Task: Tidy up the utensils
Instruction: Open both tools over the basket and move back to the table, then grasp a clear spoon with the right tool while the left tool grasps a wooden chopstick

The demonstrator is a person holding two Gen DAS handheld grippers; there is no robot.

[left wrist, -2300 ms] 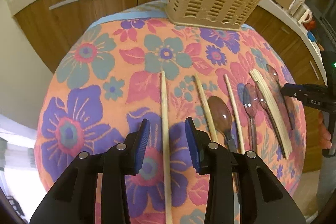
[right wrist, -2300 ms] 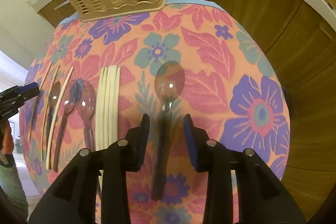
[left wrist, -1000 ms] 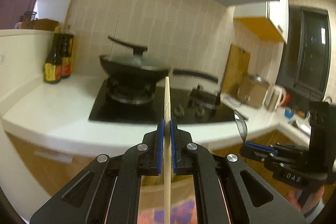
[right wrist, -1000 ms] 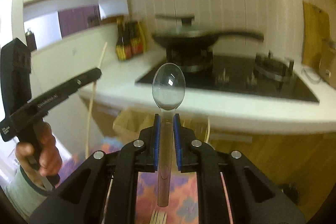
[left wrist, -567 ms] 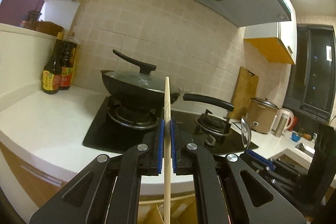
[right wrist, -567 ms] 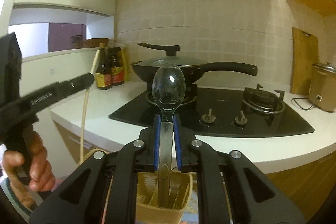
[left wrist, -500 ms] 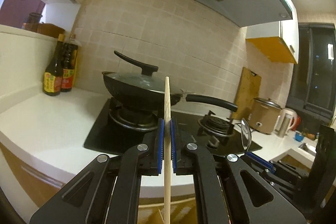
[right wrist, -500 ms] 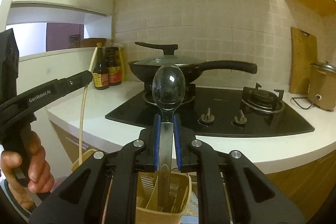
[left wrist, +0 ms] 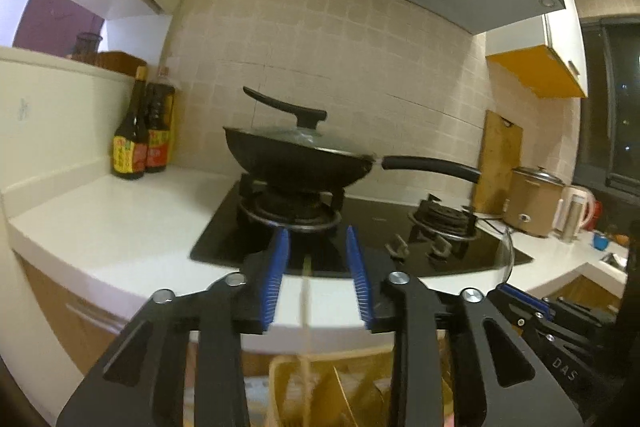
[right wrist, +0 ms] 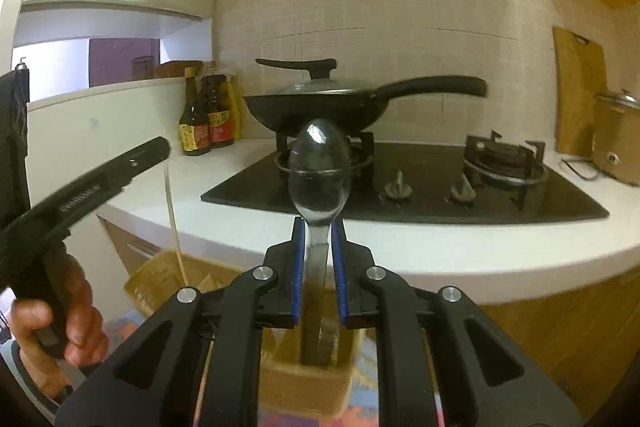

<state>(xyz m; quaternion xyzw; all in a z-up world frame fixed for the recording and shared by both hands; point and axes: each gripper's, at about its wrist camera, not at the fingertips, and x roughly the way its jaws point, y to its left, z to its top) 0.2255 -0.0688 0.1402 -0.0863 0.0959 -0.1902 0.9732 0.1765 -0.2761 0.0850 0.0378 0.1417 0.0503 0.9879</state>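
My left gripper [left wrist: 316, 277] is open above the beige utensil basket [left wrist: 288, 375]. A wooden chopstick [left wrist: 306, 307] stands loose between the jaws with its lower end in the basket. My right gripper [right wrist: 318, 263] holds a clear plastic spoon [right wrist: 320, 159] upright, bowl up, with the jaws slightly parted around its handle. The spoon's handle reaches down into the basket [right wrist: 304, 383]. The left gripper [right wrist: 92, 187] and the chopstick [right wrist: 174, 223] also show at the left of the right wrist view.
Behind is a white counter [left wrist: 104, 227] with a black hob [right wrist: 420, 187], a lidded wok [left wrist: 296, 163] and sauce bottles [left wrist: 138, 143]. A rice cooker [left wrist: 532, 195] and kettle stand at the right. The floral tablecloth [right wrist: 120, 331] lies below.
My left gripper has opened and the chopstick has dropped lower into the basket. The right gripper's jaws have parted a little around the spoon handle, which sits lower in the basket.
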